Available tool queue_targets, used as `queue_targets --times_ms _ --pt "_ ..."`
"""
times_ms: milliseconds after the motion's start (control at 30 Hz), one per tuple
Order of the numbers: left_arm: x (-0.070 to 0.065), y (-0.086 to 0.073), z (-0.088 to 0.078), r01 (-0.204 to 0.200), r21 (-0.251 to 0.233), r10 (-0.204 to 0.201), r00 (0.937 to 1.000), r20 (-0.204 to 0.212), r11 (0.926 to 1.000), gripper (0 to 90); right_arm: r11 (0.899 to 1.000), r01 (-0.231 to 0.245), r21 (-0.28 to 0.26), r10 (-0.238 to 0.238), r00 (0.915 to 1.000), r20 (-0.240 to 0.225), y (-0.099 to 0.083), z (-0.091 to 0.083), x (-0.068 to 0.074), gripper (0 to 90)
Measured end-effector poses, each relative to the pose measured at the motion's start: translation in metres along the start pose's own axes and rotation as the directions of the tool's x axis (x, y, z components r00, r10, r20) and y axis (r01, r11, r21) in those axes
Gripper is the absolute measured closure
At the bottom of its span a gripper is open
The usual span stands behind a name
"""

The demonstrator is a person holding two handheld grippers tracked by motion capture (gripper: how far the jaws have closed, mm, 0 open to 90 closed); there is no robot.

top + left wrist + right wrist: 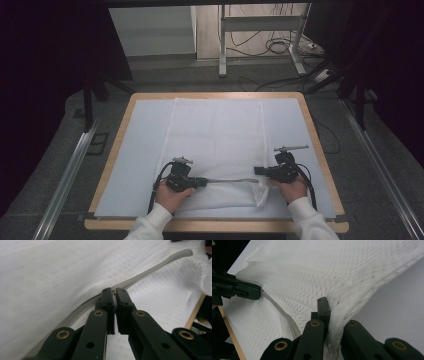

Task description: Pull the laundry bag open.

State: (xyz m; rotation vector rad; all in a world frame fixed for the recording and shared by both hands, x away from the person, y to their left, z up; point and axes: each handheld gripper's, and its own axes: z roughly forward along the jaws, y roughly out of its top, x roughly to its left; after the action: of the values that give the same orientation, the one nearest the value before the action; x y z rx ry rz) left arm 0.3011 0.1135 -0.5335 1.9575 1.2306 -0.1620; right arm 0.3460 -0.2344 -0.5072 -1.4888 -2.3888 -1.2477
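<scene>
**Mesh bag held at both ends of its zipper**

A wooden-edged table (114, 150) carries a pale blue mat (145, 150), and on that lies a white mesh laundry bag (217, 135), spread flat from the centre of the mat toward twelve o'clock, its near edge reaching six o'clock. Along that near part runs a grey zipper (232, 180), stretched level between the two tools.

The right gripper (259, 171), at about four o'clock from the bag's centre, has its jaws pressed together on a bunched fold of mesh at the bag's corner; in the right gripper view the fabric (337, 315) is wedged between the black jaws.

The left gripper (204, 182), at about seven o'clock, has its jaws closed tight on the small metal zipper pull (114, 292), which shows as a glint between the tips in the left gripper view.
</scene>
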Motion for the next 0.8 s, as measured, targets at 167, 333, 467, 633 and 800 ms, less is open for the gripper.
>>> queue_targets --times_ms 167,333,467,633,800 --pt "0.0027 -0.0009 -0.0025 0.009 -0.003 -0.009 0.9999 0.006 1.0 86.5 1.0 -0.006 -0.01 0.005 1.0 -0.004 0.0002 -0.0034 -0.0022 88.5" --pt "0.0035 -0.0007 -0.0036 0.013 -0.005 -0.013 0.9999 0.01 0.9999 86.5 1.0 -0.003 -0.01 0.002 1.0 -0.006 0.0001 -0.0035 -0.002 88.4" --pt "0.0043 -0.0016 -0.005 0.012 0.001 -0.012 0.9999 0.007 0.9999 86.4 1.0 -0.003 -0.008 0.003 1.0 -0.008 0.0 -0.0032 -0.0017 88.5" --pt "0.0078 -0.004 -0.008 0.019 0.0 -0.019 0.9998 -0.002 0.9998 86.4 1.0 -0.003 -0.008 0.003 1.0 -0.008 0.0 -0.0036 -0.0013 88.5" --pt "0.0089 -0.0061 -0.0112 0.02 -0.004 -0.02 0.9998 -0.007 0.9998 86.4 1.0 -0.004 -0.009 0.004 1.0 -0.008 -0.0002 -0.0043 -0.0007 88.4"
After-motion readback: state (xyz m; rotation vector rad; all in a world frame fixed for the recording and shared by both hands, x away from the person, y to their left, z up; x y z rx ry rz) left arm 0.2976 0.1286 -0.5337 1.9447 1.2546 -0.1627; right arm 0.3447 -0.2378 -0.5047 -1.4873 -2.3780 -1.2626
